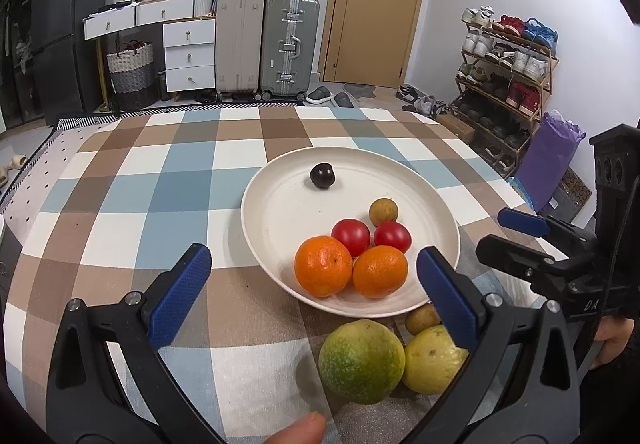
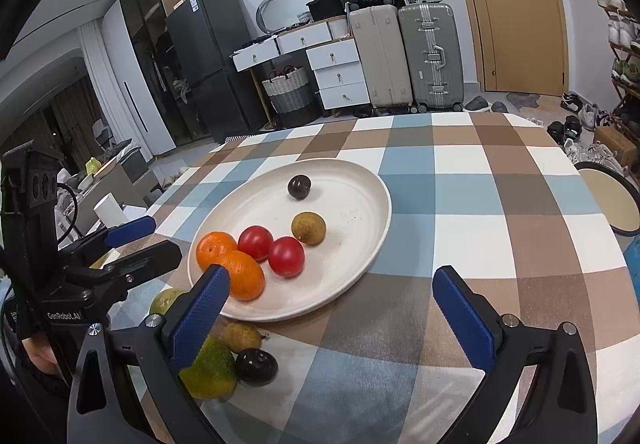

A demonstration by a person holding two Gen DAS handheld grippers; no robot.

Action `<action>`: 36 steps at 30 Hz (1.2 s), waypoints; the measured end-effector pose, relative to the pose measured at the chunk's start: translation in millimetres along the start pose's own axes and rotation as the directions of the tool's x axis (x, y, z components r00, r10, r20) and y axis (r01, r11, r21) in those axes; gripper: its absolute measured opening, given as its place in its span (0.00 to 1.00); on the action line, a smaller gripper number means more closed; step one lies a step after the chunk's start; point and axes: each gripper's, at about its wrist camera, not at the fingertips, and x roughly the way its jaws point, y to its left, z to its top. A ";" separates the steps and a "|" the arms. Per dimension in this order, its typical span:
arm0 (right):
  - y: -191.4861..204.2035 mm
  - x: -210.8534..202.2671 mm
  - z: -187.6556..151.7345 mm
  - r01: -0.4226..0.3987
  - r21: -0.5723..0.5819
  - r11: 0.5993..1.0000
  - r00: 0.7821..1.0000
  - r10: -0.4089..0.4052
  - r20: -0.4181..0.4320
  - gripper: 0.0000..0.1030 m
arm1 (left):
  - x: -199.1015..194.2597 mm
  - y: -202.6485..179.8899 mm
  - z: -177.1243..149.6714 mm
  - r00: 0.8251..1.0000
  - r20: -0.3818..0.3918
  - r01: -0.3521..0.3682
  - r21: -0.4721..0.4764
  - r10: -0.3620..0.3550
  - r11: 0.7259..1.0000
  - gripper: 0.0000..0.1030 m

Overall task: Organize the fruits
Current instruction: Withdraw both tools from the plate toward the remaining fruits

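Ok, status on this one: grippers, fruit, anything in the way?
Left gripper open, empty. Right gripper open, empty. Six fruits on plate; green fruit and others beside it on the cloth. Nothing blocking.

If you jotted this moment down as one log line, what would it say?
left tool: open, empty | right tool: open, empty | plate: six fruits in it | tablecloth: four fruits beside the plate

We see the left wrist view angled down, close over the counter (image 1: pixel 120 180), from the plate's (image 1: pixel 272 212) left. The right wrist view looks likewise from the plate's (image 2: pixel 360 204) right. Both share plate, suitcases and door.
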 end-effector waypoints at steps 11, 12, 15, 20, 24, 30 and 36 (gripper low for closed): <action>10.3 -17.4 -16.3 -0.048 -0.028 0.998 0.999 0.048 -0.010 1.00 | -25.2 9.9 -29.0 1.000 -0.016 -0.019 -0.020 0.019 1.000 0.99; 11.7 -19.1 -18.4 -0.054 -0.033 0.998 0.998 0.053 -0.014 1.00 | -27.9 10.9 -31.7 1.000 -0.013 -0.021 -0.021 0.020 1.000 0.99; 16.3 -23.8 -23.1 -0.066 -0.045 0.997 0.998 0.065 -0.015 1.00 | -36.0 12.7 -39.4 1.000 -0.014 -0.023 -0.032 0.023 0.999 0.99; 14.8 -28.2 -28.4 -0.069 -0.050 0.996 0.997 0.067 -0.036 1.00 | -42.3 12.0 -44.4 1.000 -0.014 -0.007 -0.035 0.007 0.999 0.99; 7.9 -22.2 -28.3 -0.057 -0.039 0.998 0.996 0.054 -0.073 1.00 | -37.2 14.4 -44.9 0.999 -0.035 -0.016 -0.043 0.015 0.999 0.99; 2.0 -9.8 -29.2 -0.016 -0.014 1.000 0.990 0.014 -0.141 1.00 | -32.2 15.7 -46.3 0.998 -0.052 -0.024 -0.056 0.021 0.998 0.99; 4.2 3.2 -31.5 0.004 -0.033 0.999 0.978 -0.011 -0.206 1.00 | -29.6 12.7 -46.6 0.998 -0.059 -0.020 -0.047 0.018 0.999 0.99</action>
